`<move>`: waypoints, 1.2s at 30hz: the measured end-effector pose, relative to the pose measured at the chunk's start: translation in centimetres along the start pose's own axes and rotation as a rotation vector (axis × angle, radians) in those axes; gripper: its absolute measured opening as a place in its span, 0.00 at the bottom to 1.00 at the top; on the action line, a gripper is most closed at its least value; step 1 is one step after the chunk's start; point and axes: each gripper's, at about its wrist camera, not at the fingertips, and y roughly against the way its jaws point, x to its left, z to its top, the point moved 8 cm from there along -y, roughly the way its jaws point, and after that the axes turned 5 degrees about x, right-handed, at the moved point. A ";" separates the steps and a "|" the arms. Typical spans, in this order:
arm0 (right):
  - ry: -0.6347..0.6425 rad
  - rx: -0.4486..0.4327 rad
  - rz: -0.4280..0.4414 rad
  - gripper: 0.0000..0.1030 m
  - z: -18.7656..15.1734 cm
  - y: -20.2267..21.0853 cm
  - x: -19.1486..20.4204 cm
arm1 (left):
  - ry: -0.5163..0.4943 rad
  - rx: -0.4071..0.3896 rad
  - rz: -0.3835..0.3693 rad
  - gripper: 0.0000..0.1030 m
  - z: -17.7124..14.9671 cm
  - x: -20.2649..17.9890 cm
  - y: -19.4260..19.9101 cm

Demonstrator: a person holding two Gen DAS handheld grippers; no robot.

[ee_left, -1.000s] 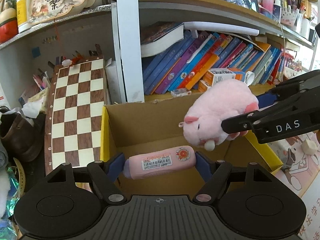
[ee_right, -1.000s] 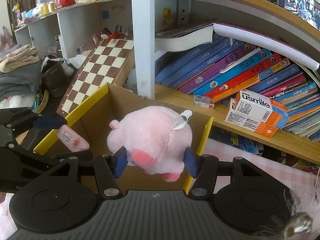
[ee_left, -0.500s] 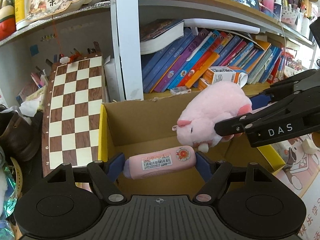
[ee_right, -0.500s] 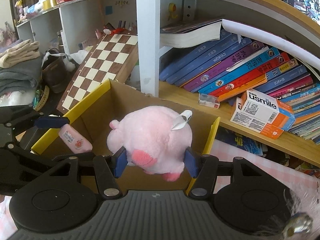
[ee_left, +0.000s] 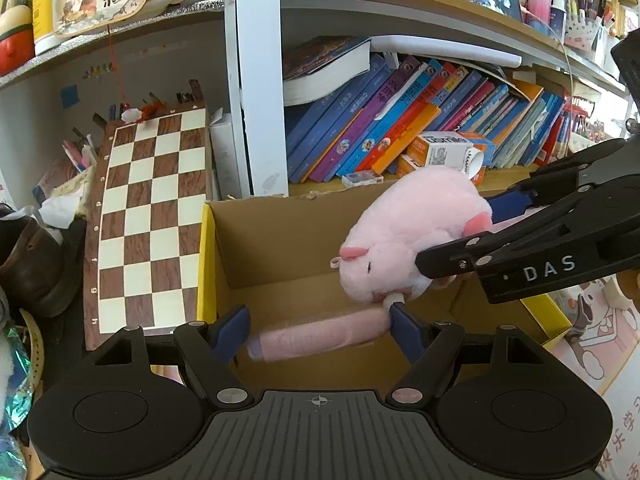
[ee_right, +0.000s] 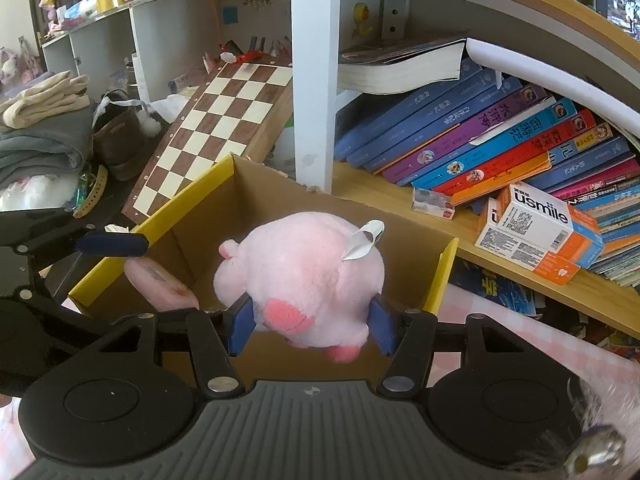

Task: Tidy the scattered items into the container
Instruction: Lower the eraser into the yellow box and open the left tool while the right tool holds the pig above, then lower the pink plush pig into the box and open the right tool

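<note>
Fingers [ee_left: 234,330] of the left gripper [ee_left: 318,330] have parted: the pink tube [ee_left: 320,338] touches only the far pad, blurred, apparently dropping into the cardboard box [ee_left: 280,240]. Right gripper [ee_right: 312,322] pinches the pink plush pig [ee_right: 304,276] above the box. Best to lower the pig past the rim before spreading, clear of the tube.

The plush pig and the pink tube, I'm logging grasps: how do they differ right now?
The plush pig is round and fuzzy; the pink tube is long, slim and motion-blurred. The right gripper clamps the pig, while the left gripper has opened and the tube looks loose. Both are pink, over the cardboard box.
</note>
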 end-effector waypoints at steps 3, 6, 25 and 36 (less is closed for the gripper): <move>0.000 0.006 0.005 0.55 -0.1 -0.3 0.1 | -0.003 -0.009 0.003 0.76 0.2 0.1 0.3; 0.004 0.012 0.010 0.55 -0.1 -0.6 0.3 | 0.000 -0.013 0.007 0.76 0.2 0.2 0.4; 0.032 0.068 0.032 0.55 0.1 -3.2 0.4 | 0.006 -0.001 0.006 0.76 -0.2 0.3 0.4; 0.059 0.102 0.054 0.56 1.3 -5.8 0.8 | 0.005 0.010 0.018 0.76 -0.7 0.6 0.4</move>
